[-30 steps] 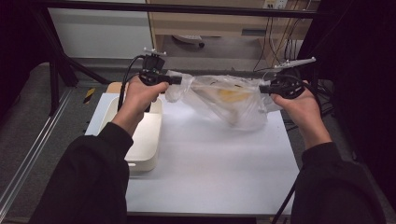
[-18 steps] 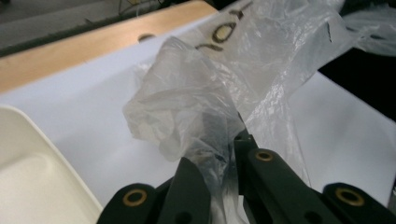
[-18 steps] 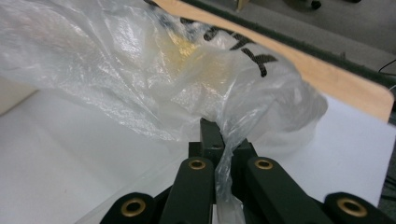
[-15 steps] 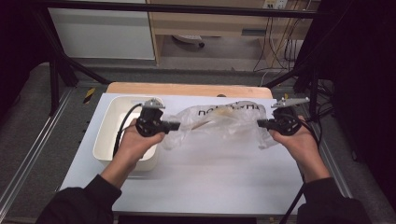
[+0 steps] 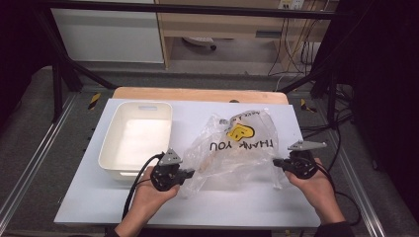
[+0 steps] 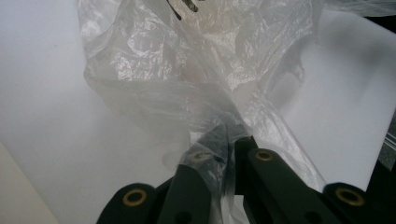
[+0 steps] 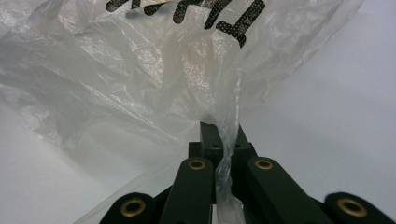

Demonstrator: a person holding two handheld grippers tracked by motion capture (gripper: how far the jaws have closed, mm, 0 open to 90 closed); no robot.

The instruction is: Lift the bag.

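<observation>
A clear plastic bag (image 5: 237, 148) printed with a yellow smiley and "THANK YOU" lies spread on the white table (image 5: 247, 207), its print facing away from me. My left gripper (image 5: 190, 174) is shut on the bag's near left edge, with the film (image 6: 187, 93) bunched between its jaws. At the near right edge my right gripper (image 5: 275, 163) is shut on a strip of the bag (image 7: 140, 74) that runs down between its jaws. Something pale shows through the plastic, but I cannot tell what it is.
A white rectangular tub (image 5: 136, 138) stands on the table's left half, just beyond my left hand. A wooden board edge (image 5: 197, 94) runs along the table's far side. Metal frame rails flank the table, and cables hang at the far right.
Both grippers have drawn back toward me and come down, pulling the bag from the far side of the table onto its middle. The bag now lies flatter.
</observation>
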